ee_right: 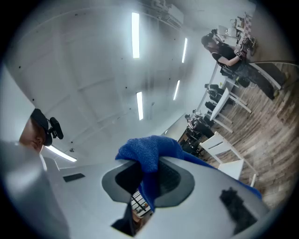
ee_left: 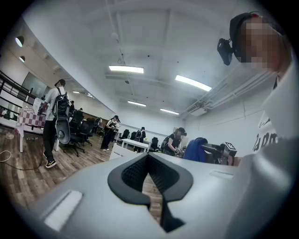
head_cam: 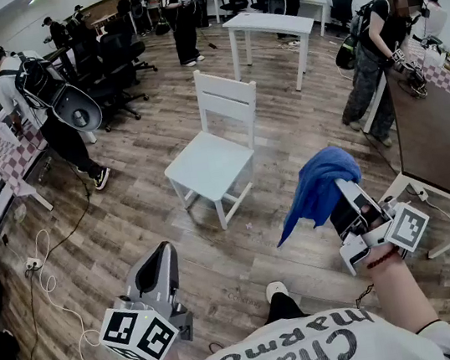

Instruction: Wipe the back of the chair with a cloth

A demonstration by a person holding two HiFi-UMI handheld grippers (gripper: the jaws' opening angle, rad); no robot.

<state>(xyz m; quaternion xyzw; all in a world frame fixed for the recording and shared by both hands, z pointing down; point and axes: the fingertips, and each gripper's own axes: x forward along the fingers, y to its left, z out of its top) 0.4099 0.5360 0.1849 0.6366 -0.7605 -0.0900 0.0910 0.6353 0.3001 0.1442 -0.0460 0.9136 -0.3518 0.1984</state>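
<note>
Plainly, the right tool is clamped on the blue cloth, which droops from its tips. The left tool is closed on nothing. The white chair stands on the wooden floor, well apart, at about 11 o'clock from the cloth. Its back is on the far side, with the top rail running roughly 10 to 4 o'clock. The cloth-bearing arm probably has to reach forward and left.

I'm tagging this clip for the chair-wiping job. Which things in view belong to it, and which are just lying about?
Part of the job:
- white chair
- blue cloth, clamped in the right gripper
- left gripper, shut and empty

Just around:
- white table
- brown table
- black office chairs
</note>
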